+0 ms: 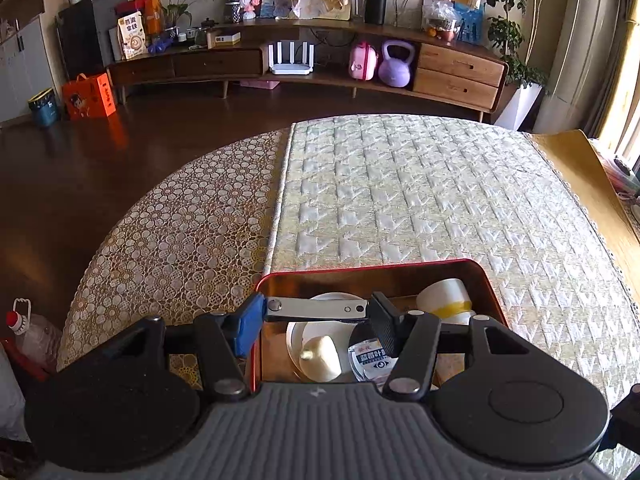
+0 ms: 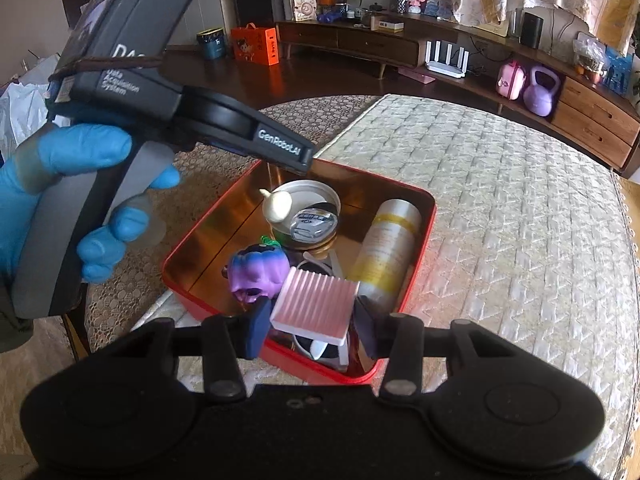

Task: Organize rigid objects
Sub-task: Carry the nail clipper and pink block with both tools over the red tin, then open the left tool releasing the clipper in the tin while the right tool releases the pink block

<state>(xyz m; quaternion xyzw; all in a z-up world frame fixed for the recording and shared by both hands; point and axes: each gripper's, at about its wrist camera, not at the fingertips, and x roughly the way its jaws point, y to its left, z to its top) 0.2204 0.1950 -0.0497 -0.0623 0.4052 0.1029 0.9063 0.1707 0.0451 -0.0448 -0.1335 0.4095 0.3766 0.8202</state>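
A round table (image 1: 420, 184) carries everything. A lace cloth with a circle pattern (image 1: 180, 240) covers its left part, and a quilted cream mat (image 1: 440, 200) overlaps it across the middle and right. A red tin box (image 2: 416, 280) sits on the mat, near the table's near edge.

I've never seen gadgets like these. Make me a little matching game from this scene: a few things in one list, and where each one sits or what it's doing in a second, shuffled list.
Things:
1. pink ridged block
2. metal bar
3. purple toy
4. white bottle

States:
A. lying on its side in the red tin
B. held between the right gripper fingers
C. resting in the tin, beside the pink block
D. held between the left gripper fingers

Pairs: 1-B, 2-D, 3-C, 4-A
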